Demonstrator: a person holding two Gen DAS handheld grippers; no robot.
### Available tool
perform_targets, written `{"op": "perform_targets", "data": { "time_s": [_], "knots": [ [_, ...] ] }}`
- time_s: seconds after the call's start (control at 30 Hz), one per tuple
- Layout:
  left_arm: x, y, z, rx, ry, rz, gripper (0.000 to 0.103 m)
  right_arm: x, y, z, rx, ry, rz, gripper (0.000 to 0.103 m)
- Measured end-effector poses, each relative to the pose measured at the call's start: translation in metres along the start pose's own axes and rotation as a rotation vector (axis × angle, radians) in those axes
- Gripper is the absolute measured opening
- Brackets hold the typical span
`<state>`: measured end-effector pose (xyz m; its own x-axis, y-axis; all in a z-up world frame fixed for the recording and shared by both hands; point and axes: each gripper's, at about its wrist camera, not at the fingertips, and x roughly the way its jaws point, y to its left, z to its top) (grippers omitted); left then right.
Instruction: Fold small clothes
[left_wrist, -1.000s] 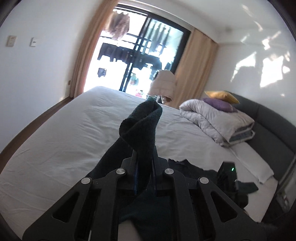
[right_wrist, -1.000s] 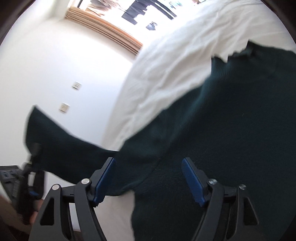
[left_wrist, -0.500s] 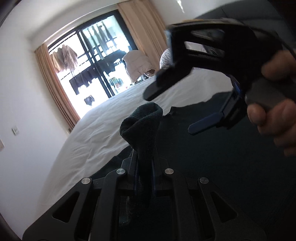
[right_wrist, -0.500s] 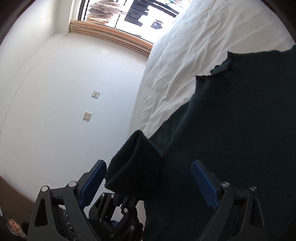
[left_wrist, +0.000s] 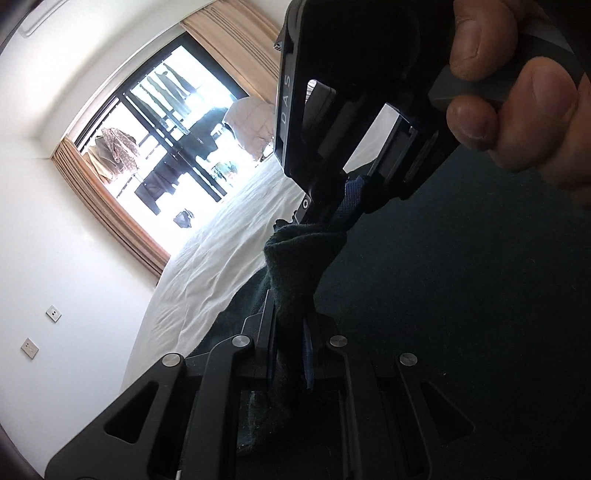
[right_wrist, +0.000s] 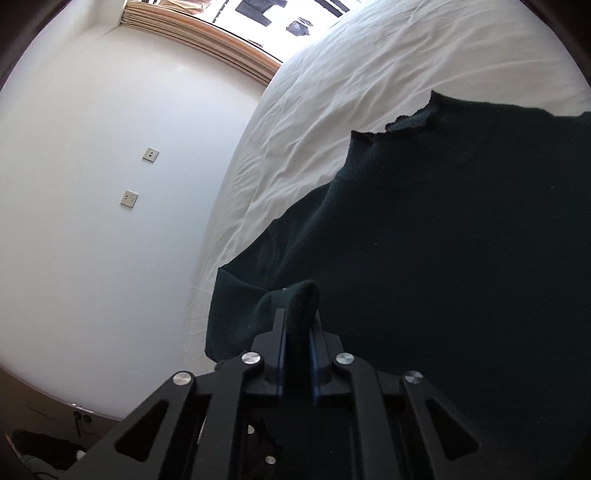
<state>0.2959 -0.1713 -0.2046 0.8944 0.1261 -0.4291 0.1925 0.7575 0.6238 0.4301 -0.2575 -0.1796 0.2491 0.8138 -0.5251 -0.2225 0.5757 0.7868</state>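
Note:
A dark green knit sweater (right_wrist: 443, 240) lies spread on the white bed (right_wrist: 369, 55), its wavy collar toward the window. My left gripper (left_wrist: 290, 317) is shut on the sleeve (left_wrist: 299, 254), which rises out of its jaws. Just beyond, my right gripper (left_wrist: 334, 221), held by a person's hand (left_wrist: 517, 92), is closing its jaws on the sleeve's end, blue pads pressing the knit. In the right wrist view, my right gripper (right_wrist: 297, 321) pinches a fold of the sleeve (right_wrist: 299, 295) low over the sweater's left edge.
The white sheet (left_wrist: 221, 258) stretches toward a tall window (left_wrist: 166, 147) with tan curtains. A white wall with two sockets (right_wrist: 149, 154) runs close along the bed's left side. Dark clutter (right_wrist: 48, 454) lies on the floor below.
My right gripper's wide jaws have closed on the sleeve end. My left gripper sank and rolled, carrying the sleeve down to the sweater and up to the right gripper.

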Motion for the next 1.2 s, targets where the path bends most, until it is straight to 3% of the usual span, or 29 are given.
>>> {"op": "perform_targets", "data": {
  "time_s": [0.13,0.27,0.37,0.43,0.57,0.67,1.0,1.2],
  "knots": [
    [-0.003,-0.002,0.0,0.012,-0.005,0.017,0.012,-0.012,0.002,0.005,-0.035,-0.035,-0.037,0.008],
    [-0.031,-0.012,-0.002,0.016,-0.012,0.023,0.012,-0.035,0.0,0.01,-0.053,-0.091,-0.068,0.008],
    [-0.056,0.004,-0.012,-0.047,-0.005,-0.022,0.012,-0.058,-0.017,0.019,-0.017,-0.143,-0.082,0.008],
    [-0.055,0.014,-0.021,-0.117,0.02,-0.07,0.012,-0.067,-0.036,0.022,0.011,-0.144,-0.122,0.008],
    [-0.045,0.039,-0.044,-0.236,0.065,-0.085,0.012,-0.082,-0.079,0.027,0.099,-0.168,-0.172,0.008],
    [-0.036,0.047,-0.058,-0.257,0.111,-0.097,0.012,-0.084,-0.1,0.03,0.132,-0.164,-0.185,0.008],
    [-0.026,0.093,-0.084,-0.428,0.215,-0.133,0.012,-0.081,-0.081,0.046,0.041,-0.151,-0.259,0.008],
    [-0.066,0.116,-0.071,-0.498,0.14,-0.061,0.012,-0.084,-0.094,0.059,0.055,-0.127,-0.301,0.009]
  ]
}}
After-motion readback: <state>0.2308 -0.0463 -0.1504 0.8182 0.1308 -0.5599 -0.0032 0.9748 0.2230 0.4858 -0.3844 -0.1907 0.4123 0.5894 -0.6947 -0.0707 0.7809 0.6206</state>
